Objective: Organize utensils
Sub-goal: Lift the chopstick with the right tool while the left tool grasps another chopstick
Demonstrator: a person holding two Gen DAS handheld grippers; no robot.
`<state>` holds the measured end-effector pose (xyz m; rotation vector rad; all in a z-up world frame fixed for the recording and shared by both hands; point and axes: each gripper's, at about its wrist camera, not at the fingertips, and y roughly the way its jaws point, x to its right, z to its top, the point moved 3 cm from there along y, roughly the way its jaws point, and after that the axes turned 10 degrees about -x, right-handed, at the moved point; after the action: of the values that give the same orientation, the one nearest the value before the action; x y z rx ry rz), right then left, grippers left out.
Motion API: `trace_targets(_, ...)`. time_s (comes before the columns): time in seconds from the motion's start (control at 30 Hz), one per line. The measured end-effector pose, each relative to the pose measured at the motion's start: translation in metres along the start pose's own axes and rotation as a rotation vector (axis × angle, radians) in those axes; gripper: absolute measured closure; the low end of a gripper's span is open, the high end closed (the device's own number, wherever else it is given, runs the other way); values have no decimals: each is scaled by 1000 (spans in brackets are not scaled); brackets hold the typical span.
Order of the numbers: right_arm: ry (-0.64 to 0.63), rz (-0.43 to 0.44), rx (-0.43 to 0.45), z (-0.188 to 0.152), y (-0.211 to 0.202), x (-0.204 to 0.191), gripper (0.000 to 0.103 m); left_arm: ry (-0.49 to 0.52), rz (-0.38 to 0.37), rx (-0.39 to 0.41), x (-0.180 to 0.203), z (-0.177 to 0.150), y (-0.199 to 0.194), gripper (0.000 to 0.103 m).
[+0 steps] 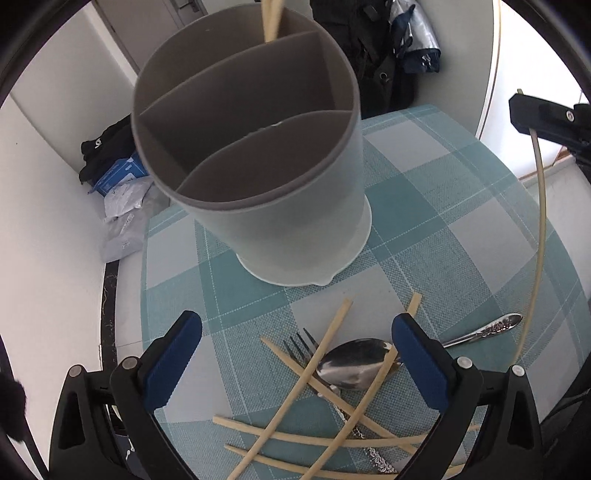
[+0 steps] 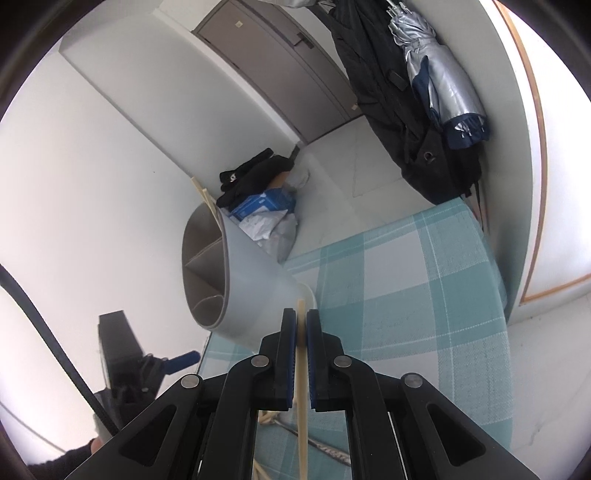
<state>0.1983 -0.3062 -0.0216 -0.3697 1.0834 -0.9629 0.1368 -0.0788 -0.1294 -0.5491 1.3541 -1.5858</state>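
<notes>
A grey utensil holder [image 1: 251,147] with three compartments stands on the teal checked tablecloth [image 1: 443,221]. Two chopsticks [image 1: 271,18] lean in its far compartment. My left gripper [image 1: 297,321] is open, blue pads wide apart, above a loose heap in front of the holder: chopsticks [image 1: 337,325], a spoon [image 1: 354,363] and a fork [image 1: 299,341]. Nothing is pressed between its pads. My right gripper [image 2: 301,314] is shut on one chopstick [image 2: 300,406], to the right of the holder [image 2: 251,288]. In the left wrist view the right gripper [image 1: 532,125] sits at upper right, and its chopstick [image 1: 541,221] hangs down.
The tablecloth's far edge [image 2: 388,229] drops to a pale floor. A blue box [image 2: 262,205], black clothes and plastic bags lie on the floor behind the holder. A black bag [image 2: 417,147] and a silver folded umbrella [image 2: 443,81] hang at the back right.
</notes>
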Motion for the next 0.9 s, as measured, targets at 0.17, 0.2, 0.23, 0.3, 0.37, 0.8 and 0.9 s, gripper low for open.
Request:
trace_targets(0.17,-16,-19,4,3,1,3,98,58,61,-6,10,2,6,14)
trace_targets(0.2,-18,-24,9,4,0,3,98,80,80,-7,12,1,8,16)
trace_targets(0.23,-20,-25,13,4,-1,3,98,94,92,-11,12,4,10,21)
trace_targets(0.3,-25,-25,18,4,-3,3,98,108,106,-31,12,5,13,34)
trace_targets(0.37,-22,-18,21,4,-4,3,98,94,83,-57,8,5,17,41)
trace_targets(0.8,-26,-9,35,6,-6,1,98,115,39,-82,5,10,17,96)
trace_targets(0.9,-22,-9,41,7,-7,1,98,71,13,-55,-4,14,10,100)
